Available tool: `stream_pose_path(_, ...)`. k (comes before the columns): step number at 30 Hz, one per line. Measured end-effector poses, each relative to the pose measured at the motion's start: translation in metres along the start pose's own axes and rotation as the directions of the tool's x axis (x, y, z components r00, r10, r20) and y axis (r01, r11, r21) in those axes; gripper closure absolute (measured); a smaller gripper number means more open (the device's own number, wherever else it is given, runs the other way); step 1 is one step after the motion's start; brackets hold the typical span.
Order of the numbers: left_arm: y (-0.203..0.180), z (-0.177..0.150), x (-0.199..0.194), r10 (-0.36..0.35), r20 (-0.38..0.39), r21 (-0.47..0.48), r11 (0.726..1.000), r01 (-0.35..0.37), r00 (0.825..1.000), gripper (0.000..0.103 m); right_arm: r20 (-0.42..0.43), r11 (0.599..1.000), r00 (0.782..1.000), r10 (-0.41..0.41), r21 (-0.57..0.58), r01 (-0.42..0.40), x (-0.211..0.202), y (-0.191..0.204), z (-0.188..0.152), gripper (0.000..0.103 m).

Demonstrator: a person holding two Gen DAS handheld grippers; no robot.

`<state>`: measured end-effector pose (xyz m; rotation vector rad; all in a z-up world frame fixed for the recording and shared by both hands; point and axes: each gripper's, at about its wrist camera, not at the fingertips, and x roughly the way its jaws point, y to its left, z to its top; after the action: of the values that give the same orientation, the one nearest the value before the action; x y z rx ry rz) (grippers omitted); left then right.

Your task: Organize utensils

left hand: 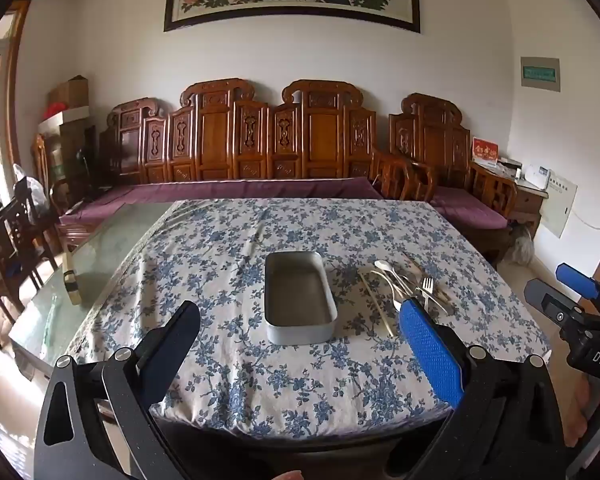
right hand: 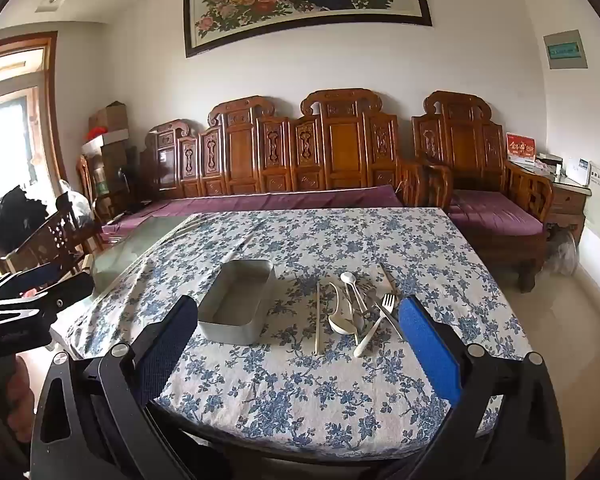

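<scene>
An empty grey metal tin [left hand: 299,332] [right hand: 227,330] stands on the blue-flowered tablecloth [left hand: 300,384] [right hand: 300,396]. Right of it lies a loose pile of utensils [left hand: 410,286] [right hand: 360,312]: a pale chopstick [right hand: 317,320], white spoons [right hand: 347,279], a fork [right hand: 387,303] and a knife [right hand: 388,276]. My left gripper [left hand: 299,306] [right hand: 40,286] hangs open over the table's near edge, short of the tin. My right gripper [right hand: 298,304] [left hand: 556,286] is open too, short of the pile, with nothing between its fingers.
Bare glass tabletop [left hand: 100,248] shows left of the cloth, with a brush [left hand: 71,280] lying on it. A carved wooden sofa [left hand: 260,140] with purple cushions runs behind the table. Wooden chairs [left hand: 16,232] stand at the left.
</scene>
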<state>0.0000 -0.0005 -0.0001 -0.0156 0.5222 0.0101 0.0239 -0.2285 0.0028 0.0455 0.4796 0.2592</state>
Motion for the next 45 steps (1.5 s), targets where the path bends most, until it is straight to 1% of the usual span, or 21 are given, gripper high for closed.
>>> stream_pose_path(22, 0.0002, 0.0000, -0.0001, -0.004, 0.001, -0.004, 1.000, 0.004, 1.000, 0.006, 0.002, 1.000, 1.000, 0.005, 0.007, -0.005, -0.0010, 0.0010, 0.0005, 0.002)
stream_pose_path(24, -0.0041, 0.0038, 0.0031, -0.005, 0.000, -0.005, 1.000, 0.005, 1.000, 0.006, 0.003, 1.000, 1.000, 0.005, 0.007, -0.005, -0.0011, 0.0008, 0.0007, 0.002)
stream_pose_path(25, -0.0038, 0.0034, -0.0038, -0.007, -0.001, -0.006, 1.000, 0.007, 1.000, 0.006, 0.002, 1.000, 1.000, 0.005, 0.007, -0.005, -0.0010, 0.0008, 0.0007, 0.002)
stream_pose_path(30, -0.0040, 0.0066, -0.0062, -0.009, -0.002, -0.005, 1.000, 0.009, 1.000, 0.006, 0.003, 1.000, 1.000, 0.006, 0.009, -0.006, -0.0014, 0.0005, 0.0009, 0.002)
stream_pose_path(45, -0.0022, 0.0044, -0.0042, -0.007, 0.003, -0.001, 1.000, 0.007, 1.000, 0.006, 0.004, 1.000, 1.000, 0.005, 0.007, -0.006, -0.0024, 0.0007, 0.0012, 0.002)
